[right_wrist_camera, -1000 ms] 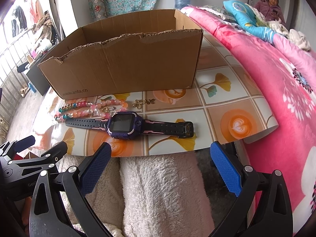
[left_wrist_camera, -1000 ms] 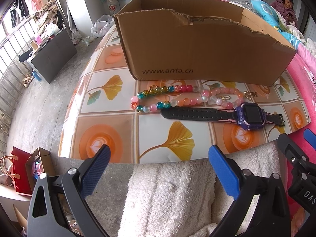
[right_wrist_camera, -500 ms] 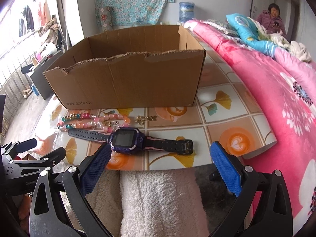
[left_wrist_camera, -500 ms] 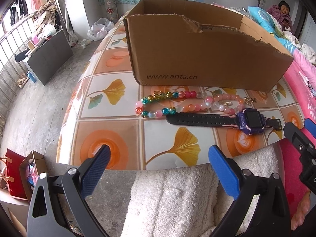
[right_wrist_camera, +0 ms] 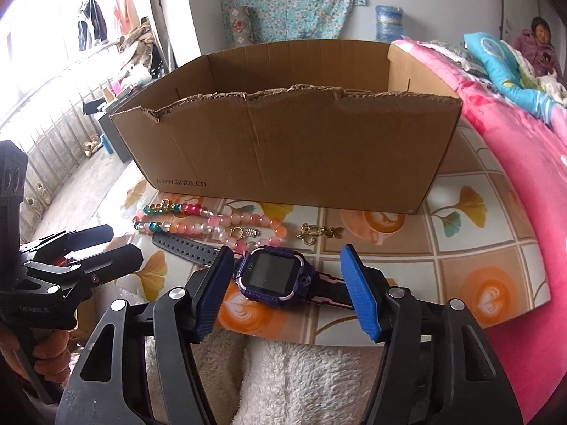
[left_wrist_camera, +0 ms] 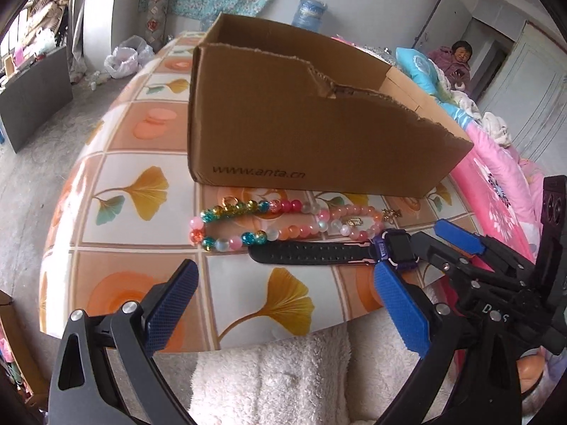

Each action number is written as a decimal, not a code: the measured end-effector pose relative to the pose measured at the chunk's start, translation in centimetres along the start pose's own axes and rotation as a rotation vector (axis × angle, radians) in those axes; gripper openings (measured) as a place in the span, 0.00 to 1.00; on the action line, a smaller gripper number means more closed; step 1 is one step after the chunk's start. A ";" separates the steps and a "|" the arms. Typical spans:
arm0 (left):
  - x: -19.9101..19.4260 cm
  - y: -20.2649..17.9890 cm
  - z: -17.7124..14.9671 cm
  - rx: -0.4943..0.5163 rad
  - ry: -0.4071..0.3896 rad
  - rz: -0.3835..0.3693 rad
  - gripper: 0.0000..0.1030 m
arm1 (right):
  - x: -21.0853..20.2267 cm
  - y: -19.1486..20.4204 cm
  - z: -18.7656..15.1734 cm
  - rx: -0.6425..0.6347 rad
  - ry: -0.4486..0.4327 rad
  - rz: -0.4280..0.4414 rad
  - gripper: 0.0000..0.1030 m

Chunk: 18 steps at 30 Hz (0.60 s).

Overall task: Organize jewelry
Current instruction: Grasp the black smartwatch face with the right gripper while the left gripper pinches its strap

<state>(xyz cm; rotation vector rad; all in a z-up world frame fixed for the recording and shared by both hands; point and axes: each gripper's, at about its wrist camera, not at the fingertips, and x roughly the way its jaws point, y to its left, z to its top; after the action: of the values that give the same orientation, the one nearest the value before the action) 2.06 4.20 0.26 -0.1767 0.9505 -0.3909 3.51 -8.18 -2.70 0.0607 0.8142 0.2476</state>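
Note:
A purple smartwatch (right_wrist_camera: 273,278) with a black strap (left_wrist_camera: 308,253) lies on the tiled table. My right gripper (right_wrist_camera: 285,269) is open with a finger on each side of the watch face; it also shows in the left wrist view (left_wrist_camera: 436,244). A colourful bead necklace (left_wrist_camera: 280,221) and a small gold trinket (right_wrist_camera: 317,232) lie between the watch and the open cardboard box (right_wrist_camera: 294,148). My left gripper (left_wrist_camera: 283,297) is open and empty, low over the table's front edge, left of the watch.
A pink floral quilt (right_wrist_camera: 524,177) borders the table on the right. A white fluffy towel (right_wrist_camera: 301,382) lies under both grippers. A person (left_wrist_camera: 457,60) sits at the far right. A grey cabinet (left_wrist_camera: 32,85) stands on the floor at left.
Both grippers have moved forward over the table. My right gripper has come down around the watch face. My left gripper has drawn nearer to the strap and beads.

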 end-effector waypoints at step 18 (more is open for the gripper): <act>2.6 0.2 0.9 -0.023 0.037 -0.106 0.79 | 1.9 -0.9 -0.7 -0.050 0.048 0.085 0.52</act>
<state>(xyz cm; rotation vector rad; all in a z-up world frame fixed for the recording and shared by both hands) 4.18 3.32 -1.32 -0.2420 0.9849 -0.4825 4.40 -8.63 -4.66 0.0428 0.8534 0.3508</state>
